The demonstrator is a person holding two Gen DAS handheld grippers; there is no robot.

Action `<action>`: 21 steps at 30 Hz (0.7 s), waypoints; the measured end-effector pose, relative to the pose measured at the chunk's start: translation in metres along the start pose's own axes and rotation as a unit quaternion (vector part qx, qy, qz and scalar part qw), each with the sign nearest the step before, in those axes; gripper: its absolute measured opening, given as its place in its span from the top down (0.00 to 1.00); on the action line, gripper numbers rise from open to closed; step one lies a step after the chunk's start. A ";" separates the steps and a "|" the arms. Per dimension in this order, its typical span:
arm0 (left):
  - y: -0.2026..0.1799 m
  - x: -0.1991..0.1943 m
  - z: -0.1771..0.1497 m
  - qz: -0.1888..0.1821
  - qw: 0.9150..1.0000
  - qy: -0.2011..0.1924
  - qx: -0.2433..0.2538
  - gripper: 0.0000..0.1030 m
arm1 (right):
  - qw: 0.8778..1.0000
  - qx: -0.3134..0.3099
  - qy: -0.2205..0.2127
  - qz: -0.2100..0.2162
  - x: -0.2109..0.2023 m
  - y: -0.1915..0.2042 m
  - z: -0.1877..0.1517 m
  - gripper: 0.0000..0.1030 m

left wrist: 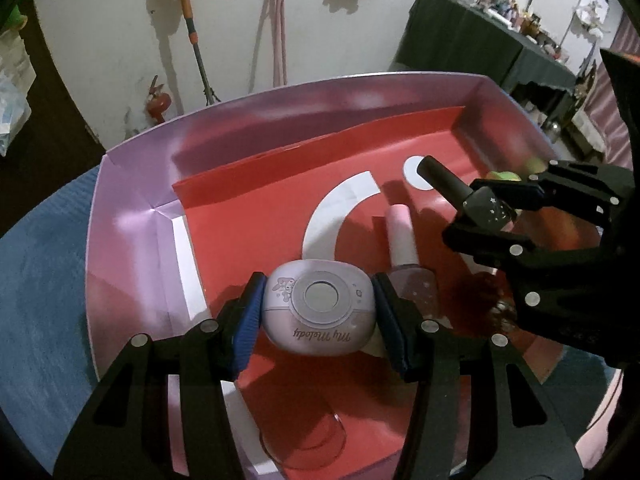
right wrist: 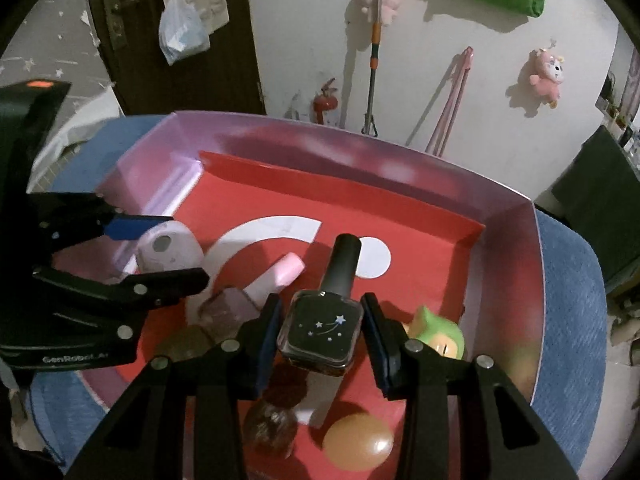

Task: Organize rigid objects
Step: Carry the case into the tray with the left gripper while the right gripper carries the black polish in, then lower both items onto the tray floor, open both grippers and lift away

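Red card lines the box under both your tools. Your left tool is clamped on the lilac case; your right tool grips the black bottle, just beside the pink-capped bottle lying inside that box.

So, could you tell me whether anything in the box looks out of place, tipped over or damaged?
Nothing looks damaged or spilled. The pink-capped bottle lies on its side on the red box floor. The left hand-held gripper holds the lilac case; the right hand-held gripper holds the black bottle.
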State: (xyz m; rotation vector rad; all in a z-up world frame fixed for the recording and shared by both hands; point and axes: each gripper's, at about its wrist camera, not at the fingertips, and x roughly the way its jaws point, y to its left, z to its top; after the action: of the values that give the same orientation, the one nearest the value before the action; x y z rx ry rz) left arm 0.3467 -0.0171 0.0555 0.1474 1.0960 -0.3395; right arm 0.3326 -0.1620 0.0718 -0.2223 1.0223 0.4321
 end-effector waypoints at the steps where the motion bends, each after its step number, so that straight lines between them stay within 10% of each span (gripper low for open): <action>1: 0.000 0.002 0.001 0.000 1.000 0.003 -0.001 0.51 | 1.000 -0.002 0.004 0.000 0.003 0.000 0.001 0.59; 21: -0.006 0.016 0.002 0.009 1.000 0.021 0.002 0.50 | 0.998 -0.027 0.058 -0.028 0.037 0.008 0.012 0.59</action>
State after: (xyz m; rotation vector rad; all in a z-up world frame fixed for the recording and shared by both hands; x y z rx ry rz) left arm 0.3527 -0.0269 0.0423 0.1687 1.1343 -0.3249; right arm 0.3543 -0.1412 0.0463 -0.3262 1.1160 0.3991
